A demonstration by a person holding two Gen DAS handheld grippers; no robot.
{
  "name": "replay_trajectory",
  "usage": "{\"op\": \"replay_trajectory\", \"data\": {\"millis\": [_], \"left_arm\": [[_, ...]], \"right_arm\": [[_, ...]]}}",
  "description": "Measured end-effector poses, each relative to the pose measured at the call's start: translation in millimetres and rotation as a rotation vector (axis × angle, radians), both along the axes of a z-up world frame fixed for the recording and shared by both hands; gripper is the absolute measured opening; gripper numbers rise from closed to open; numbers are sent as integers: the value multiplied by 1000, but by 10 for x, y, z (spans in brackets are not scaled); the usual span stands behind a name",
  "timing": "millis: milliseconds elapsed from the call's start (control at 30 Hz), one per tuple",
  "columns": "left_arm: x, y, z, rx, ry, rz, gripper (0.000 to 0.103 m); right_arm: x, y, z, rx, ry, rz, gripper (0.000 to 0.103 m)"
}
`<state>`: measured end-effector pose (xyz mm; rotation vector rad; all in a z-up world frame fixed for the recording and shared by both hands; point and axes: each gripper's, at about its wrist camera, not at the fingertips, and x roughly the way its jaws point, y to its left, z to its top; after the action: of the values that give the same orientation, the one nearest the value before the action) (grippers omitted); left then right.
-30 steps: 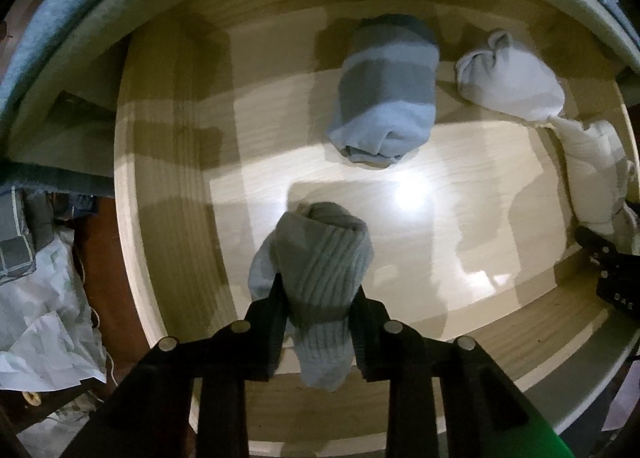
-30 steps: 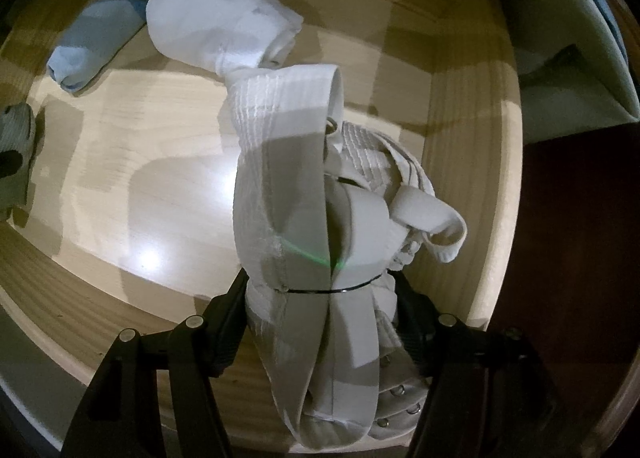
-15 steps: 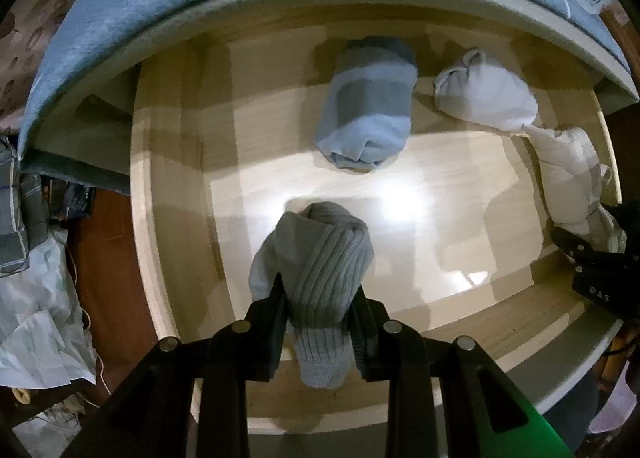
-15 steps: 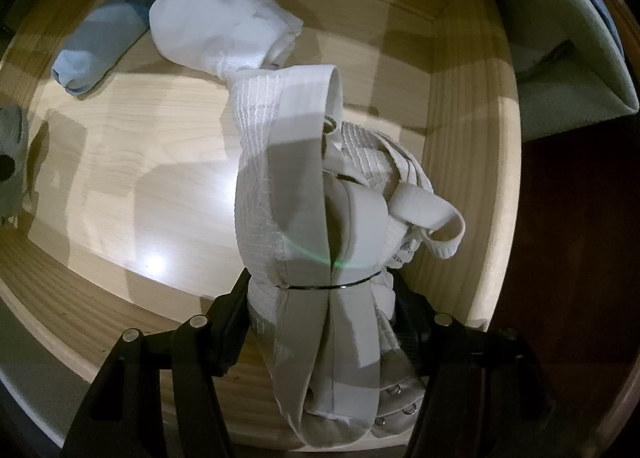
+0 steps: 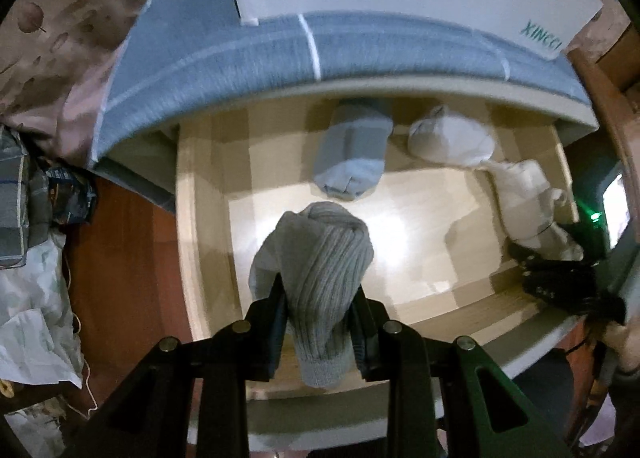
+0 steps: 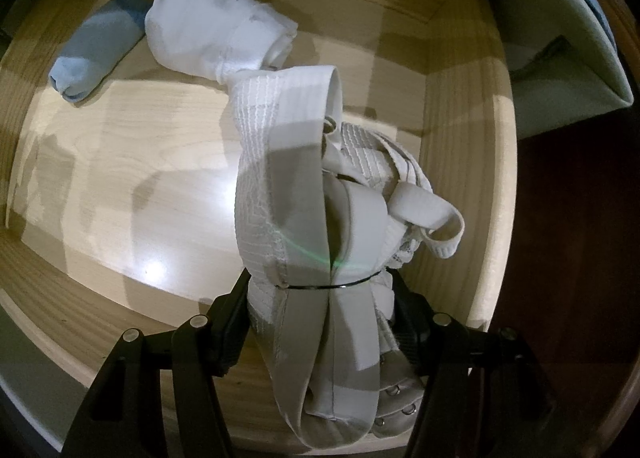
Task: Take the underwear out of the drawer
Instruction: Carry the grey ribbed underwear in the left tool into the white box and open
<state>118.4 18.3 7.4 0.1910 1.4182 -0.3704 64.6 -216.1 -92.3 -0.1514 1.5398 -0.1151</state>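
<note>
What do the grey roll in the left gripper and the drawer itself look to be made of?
Grey roll: ribbed knit fabric, soft and matte, judging by its raised parallel ribs. Drawer: pale wood or wood-look laminate with visible grain; its floor has a light sheen that reflects the lamp glare.

Grey ribbed sock; blue two-tone roll; white bra; pale wood drawer.

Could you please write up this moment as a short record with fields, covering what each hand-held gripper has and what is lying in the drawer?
left hand-held gripper: shut on a grey ribbed roll, held above the drawer floor
right hand-held gripper: closed on a white bra, low inside the drawer
drawer: open, pale wood
lying in drawer: blue-grey roll and white roll, side by side near the back wall
</note>
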Motion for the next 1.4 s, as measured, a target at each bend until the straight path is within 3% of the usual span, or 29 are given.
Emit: {"op": "replay_trajectory", "data": {"millis": [167,433,767,1033,1400], "left_arm": [[15,69,350,-51,-30,8,28],[72,188,1097,-89,-156,-4,28],[440,252,1868,-129,-305,43,28],[812,42,2128,-173,-377,65,28],[1377,-371,1962,-141,-366,70,28]], "right_arm": [[-10,-3,0,-1,1,1,59],[2,-3,-3,0,2,3,59],[1,0,-2,0,1,5,59],[3,-6,2,2,-3,1,59],[-4,-5,5,3,-10,-3,58]]}}
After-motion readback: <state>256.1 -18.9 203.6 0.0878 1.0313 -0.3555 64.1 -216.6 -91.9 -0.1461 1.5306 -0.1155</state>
